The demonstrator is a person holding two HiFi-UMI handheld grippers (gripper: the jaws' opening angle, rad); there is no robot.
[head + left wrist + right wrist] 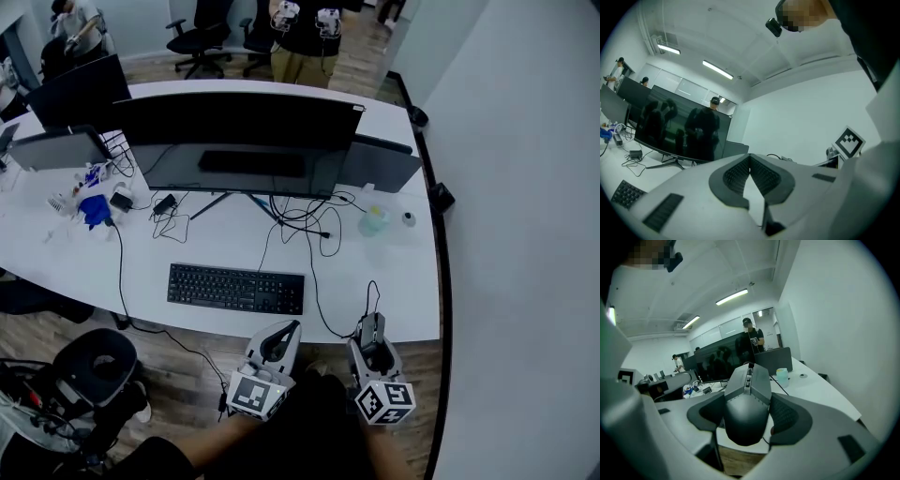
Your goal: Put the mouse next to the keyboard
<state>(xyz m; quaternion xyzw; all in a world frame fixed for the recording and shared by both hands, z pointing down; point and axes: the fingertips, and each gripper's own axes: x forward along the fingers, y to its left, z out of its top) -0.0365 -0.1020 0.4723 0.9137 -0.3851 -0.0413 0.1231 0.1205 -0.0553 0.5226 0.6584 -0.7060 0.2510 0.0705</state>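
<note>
Right tongs (749, 397) pinched the black wired mouse (743, 420) by its two flanks, buttons up and nose pointing away. That grip looked chosen so it could go down flat without turning. Left tongs (750, 159) were pressed together on nothing and parked beside the right ones, likely because this is a one-hand job. In the head view the mouse hung over the near edge of the white tabletop (394, 281), to the right of the black keyboard (235, 288) with a gap between them. Its cable (368, 292) ran forward across the tabletop toward the monitor (239, 141), slack enough for a short move left. Placement was not yet done.
</note>
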